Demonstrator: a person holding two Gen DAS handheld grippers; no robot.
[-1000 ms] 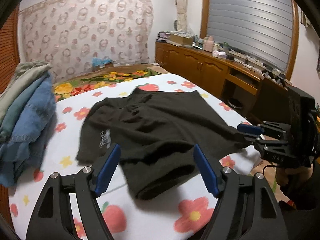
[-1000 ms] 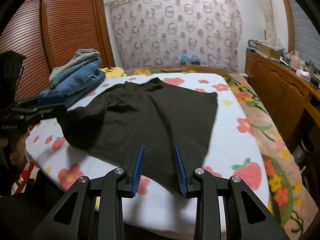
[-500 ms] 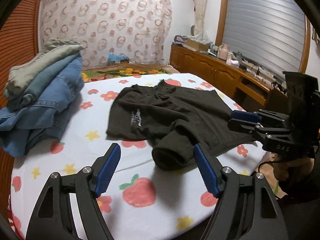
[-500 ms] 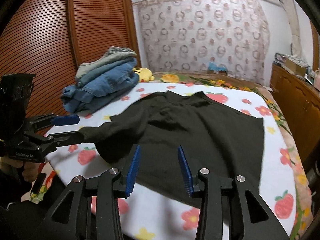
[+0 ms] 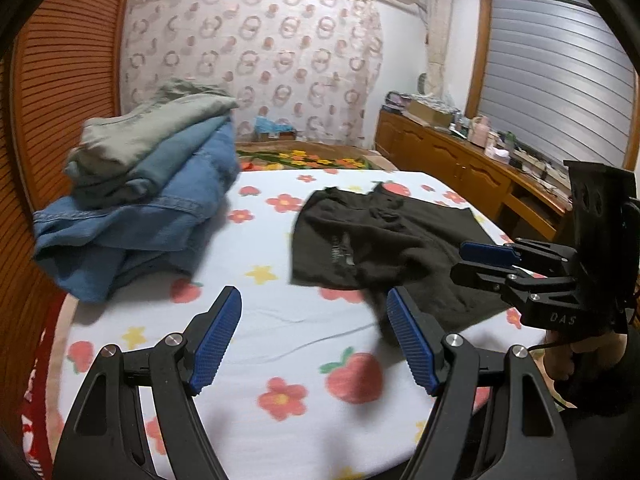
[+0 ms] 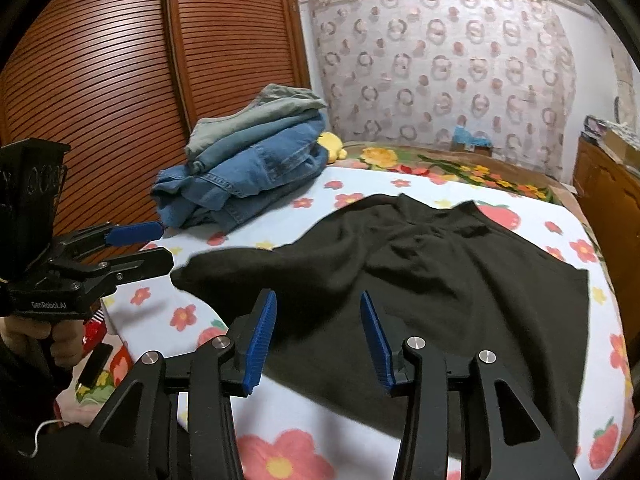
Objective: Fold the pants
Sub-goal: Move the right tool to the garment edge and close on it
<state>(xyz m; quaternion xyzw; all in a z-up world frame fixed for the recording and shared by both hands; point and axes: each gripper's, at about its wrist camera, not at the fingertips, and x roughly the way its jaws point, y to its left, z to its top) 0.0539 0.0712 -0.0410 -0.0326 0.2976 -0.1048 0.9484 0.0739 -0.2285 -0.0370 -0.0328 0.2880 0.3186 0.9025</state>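
Dark pants [image 5: 380, 240] [image 6: 460, 280] lie spread and rumpled on the flowered bed sheet [image 5: 288, 336]. One leg end [image 6: 208, 272] reaches toward the bed's near left side. My left gripper [image 5: 316, 340] is open over bare sheet, left of the pants, with nothing between its fingers. From the right wrist view it shows at the left [image 6: 156, 246], its tips just short of that leg end. My right gripper [image 6: 319, 336] hovers over the pants' near edge; its jaws are opening and the pads press on nothing. It also shows at the right [image 5: 460, 260].
A pile of folded jeans and grey-green clothes [image 5: 152, 184] [image 6: 248, 164] sits at the bed's far left, by a slatted wooden wardrobe [image 6: 120, 100]. A wooden sideboard [image 5: 460, 168] with clutter runs along the right wall. A hand [image 6: 48, 340] grips the left tool's handle.
Both views have swung left, so the clothes pile now sits nearer the middle. My left gripper has moved off the pants leg onto bare sheet. My right gripper's jaws have widened.
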